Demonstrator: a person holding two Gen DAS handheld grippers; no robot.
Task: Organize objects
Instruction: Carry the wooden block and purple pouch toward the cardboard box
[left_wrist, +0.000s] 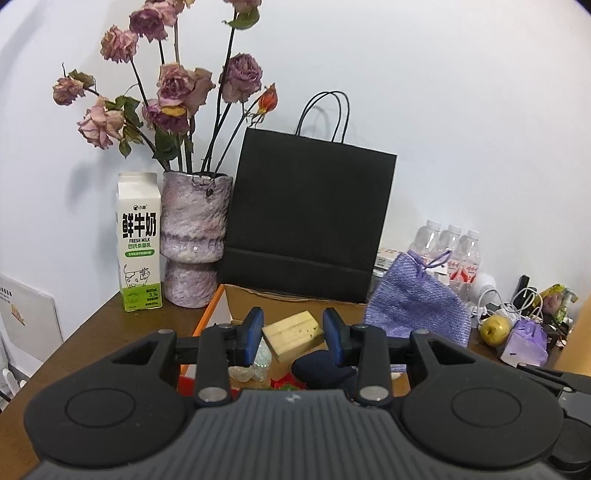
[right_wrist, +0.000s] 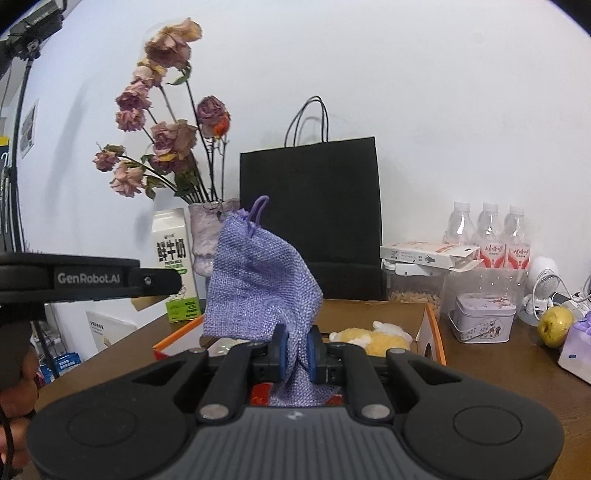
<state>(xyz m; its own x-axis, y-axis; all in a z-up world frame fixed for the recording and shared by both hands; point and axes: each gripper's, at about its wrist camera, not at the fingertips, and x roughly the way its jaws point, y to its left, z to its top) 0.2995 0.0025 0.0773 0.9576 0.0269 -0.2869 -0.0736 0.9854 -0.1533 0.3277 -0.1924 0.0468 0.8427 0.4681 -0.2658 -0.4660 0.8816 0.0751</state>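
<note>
Purple burlap pouch (right_wrist: 258, 280) hangs pinched in the right gripper (right_wrist: 295, 349) over the cardboard box (right_wrist: 373, 308); still to be placed. Left gripper (left_wrist: 293, 334) gapes empty above the box's wooden block (left_wrist: 293, 334), near the desk's (left_wrist: 92, 332) back edge.

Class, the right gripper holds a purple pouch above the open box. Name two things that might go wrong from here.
1. The right gripper pinches only a bunched lower fold of the purple pouch, so the cloth may slip out.
2. The raised pouch stands in front of the vase of dried roses and the milk carton; a swing toward them might tip either.
</note>
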